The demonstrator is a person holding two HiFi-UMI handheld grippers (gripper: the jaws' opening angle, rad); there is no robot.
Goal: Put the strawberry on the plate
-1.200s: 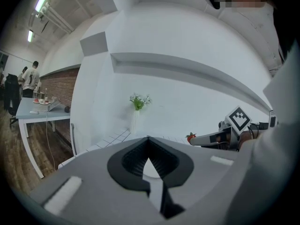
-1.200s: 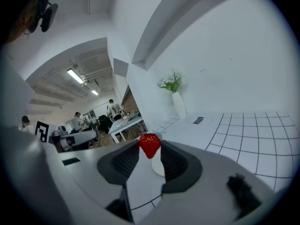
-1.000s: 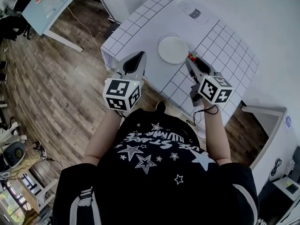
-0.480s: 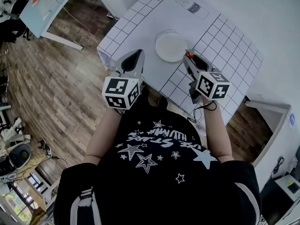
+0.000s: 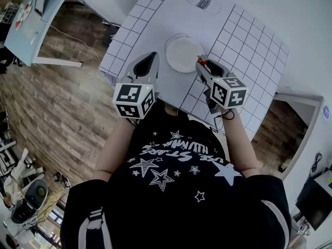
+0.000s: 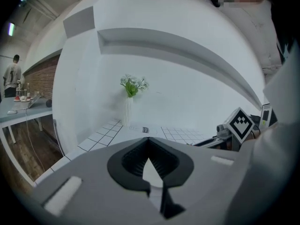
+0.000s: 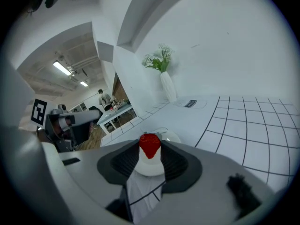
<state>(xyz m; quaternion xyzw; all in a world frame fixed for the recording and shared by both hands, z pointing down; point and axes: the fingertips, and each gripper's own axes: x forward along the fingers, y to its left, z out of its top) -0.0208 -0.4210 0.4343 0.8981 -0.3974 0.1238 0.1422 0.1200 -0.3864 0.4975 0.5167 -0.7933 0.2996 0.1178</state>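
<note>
Red strawberry (image 7: 150,145) sat pinched in the right gripper (image 5: 202,63) just beside the plate (image 5: 181,55); the left gripper (image 5: 151,56), closed and empty, flanked the plate's other side.

My head camera looks steeply down over my chest onto the white gridded worktop (image 5: 244,40). The cameras on my left tongs (image 5: 150,57) and right tongs (image 5: 200,62) sit close behind their jaws, looking low across it; both show the slim white vase of green sprigs (image 6: 127,112).
</note>
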